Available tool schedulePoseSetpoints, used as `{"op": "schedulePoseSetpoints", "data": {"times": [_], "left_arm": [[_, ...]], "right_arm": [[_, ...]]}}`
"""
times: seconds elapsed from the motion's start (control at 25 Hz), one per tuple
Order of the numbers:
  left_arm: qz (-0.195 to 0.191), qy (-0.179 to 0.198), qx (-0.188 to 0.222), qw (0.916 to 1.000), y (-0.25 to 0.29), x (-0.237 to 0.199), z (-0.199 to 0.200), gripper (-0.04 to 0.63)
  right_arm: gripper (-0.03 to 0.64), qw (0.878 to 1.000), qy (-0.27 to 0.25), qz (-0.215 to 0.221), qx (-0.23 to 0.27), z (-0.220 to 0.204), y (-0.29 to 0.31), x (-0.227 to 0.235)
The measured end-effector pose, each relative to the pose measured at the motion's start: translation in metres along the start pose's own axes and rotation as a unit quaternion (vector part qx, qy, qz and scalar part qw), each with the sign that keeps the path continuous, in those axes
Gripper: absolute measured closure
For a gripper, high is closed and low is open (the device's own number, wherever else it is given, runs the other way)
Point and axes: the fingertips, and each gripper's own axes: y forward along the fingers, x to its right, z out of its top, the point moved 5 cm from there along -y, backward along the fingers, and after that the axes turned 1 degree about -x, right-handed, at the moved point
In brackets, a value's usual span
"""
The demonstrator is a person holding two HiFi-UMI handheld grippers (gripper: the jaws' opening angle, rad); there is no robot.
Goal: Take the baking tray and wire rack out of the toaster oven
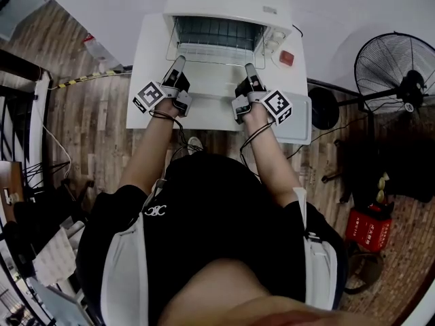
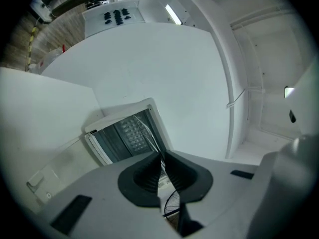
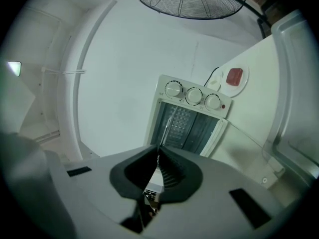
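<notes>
Head view: the toaster oven stands on the white table, its door dropped open toward us and both grippers at its mouth.
Step in hand: we judge it to be drawing out the wire rack, which lies partly over the open door.
Grip, left: the left gripper has its jaws pinched almost together on a thin wire at the rack's front edge, plain in the left gripper view.
Grip, right: the right gripper is likewise clamped on a thin wire further along that edge.
Oven cavity: it is dark, with the rack's rear part seemingly inside. We cannot pick out the baking tray in any view.
Next move: we would pull level and evenly with both hands so the rack clears the door without tilting, then set it on a bare spot of table.
</notes>
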Motion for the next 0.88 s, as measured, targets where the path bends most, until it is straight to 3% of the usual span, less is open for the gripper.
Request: {"op": "schedulePoseSetpoints", "data": {"times": [0.32,0.52,0.68,0.88], "left_arm": [[-0.007,0.010,0.005,0.9999,-0.018,0.012,-0.012,0.565],[-0.042,-0.043,0.028,0.9978,-0.030,0.027,-0.029,0.566],[0.009,0.027,0.015,0.9995,-0.054,0.018,-0.030,0.568],[-0.021,0.031,0.017,0.9992,-0.062,0.033,-0.041,0.566]], "right_arm": [[0.604,1.000,0.017,0.024,0.004,-0.001,-0.019,-0.001],[0.603,0.999,0.019,0.030,-0.009,-0.008,-0.037,0.003],[0.603,0.999,0.012,0.038,-0.017,-0.017,-0.052,0.005],[0.603,0.998,-0.021,0.056,-0.025,-0.012,-0.064,-0.007]]}}
